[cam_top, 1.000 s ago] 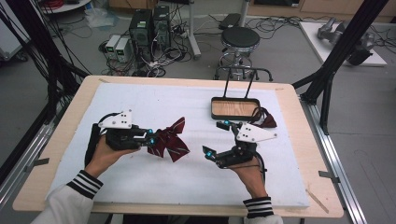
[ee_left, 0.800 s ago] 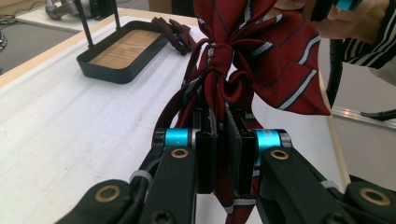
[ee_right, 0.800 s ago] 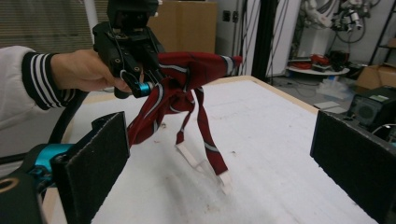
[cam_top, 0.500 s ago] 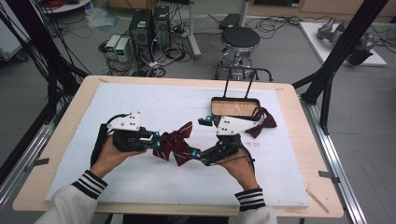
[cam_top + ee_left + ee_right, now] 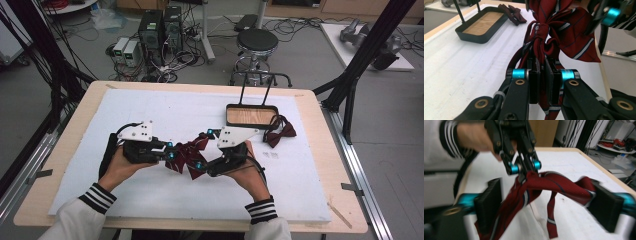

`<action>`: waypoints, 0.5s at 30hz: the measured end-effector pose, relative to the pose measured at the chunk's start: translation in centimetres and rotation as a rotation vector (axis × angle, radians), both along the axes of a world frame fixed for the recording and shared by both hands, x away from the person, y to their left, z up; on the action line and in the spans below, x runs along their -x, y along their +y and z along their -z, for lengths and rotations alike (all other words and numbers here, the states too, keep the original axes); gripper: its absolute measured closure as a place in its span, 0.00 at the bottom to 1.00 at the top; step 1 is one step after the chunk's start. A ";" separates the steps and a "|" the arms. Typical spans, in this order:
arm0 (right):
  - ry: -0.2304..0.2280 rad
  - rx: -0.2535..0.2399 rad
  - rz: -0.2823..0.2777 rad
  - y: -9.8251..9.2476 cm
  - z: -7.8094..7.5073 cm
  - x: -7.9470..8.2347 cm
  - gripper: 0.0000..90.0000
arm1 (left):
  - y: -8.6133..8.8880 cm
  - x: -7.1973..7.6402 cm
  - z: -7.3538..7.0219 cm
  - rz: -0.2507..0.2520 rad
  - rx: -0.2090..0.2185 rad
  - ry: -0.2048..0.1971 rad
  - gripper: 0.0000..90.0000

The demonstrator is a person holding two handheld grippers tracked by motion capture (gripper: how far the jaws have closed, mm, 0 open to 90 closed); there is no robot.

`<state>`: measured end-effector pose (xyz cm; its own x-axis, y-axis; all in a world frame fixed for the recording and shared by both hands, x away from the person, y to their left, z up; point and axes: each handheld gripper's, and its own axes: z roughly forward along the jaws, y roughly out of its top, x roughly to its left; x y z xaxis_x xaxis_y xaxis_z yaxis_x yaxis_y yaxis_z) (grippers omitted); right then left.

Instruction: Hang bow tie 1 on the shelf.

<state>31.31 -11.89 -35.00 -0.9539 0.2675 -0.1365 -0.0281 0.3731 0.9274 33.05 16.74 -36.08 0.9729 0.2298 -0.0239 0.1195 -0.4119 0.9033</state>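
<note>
The left tool (image 5: pixel 169 155) is clamped on the striped bow tie (image 5: pixel 187 156), held just off the bench (image 5: pixel 150 110) at mid-bench. The right tool (image 5: pixel 201 165) has just been narrowing its wide jaws around the tie's far wing, pads not pressing yet. A second bow tie (image 5: pixel 279 133) lies at the tray's (image 5: pixel 251 116) four o'clock, so binning looks still ahead.

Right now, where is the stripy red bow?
In the high view the stripy red bow sits mid-table between both grippers, clamped by the left gripper, left of the tray.
</note>
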 end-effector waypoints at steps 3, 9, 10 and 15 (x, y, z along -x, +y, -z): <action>-0.001 0.002 -0.012 0.0 0.0 0.1 0.31 | 0.1 0.0 0.0 -0.001 -0.001 -0.002 0.92; 0.021 0.031 -0.007 -0.1 0.2 -0.1 0.49 | 0.1 0.0 -0.1 -0.007 0.000 -0.003 0.92; 0.013 0.029 -0.004 -0.1 0.1 -0.2 0.52 | 0.1 0.0 0.0 -0.006 0.003 -0.001 0.92; 0.039 0.036 -0.009 -0.2 0.1 -0.2 0.75 | 0.1 0.0 -0.1 -0.013 0.008 -0.001 0.92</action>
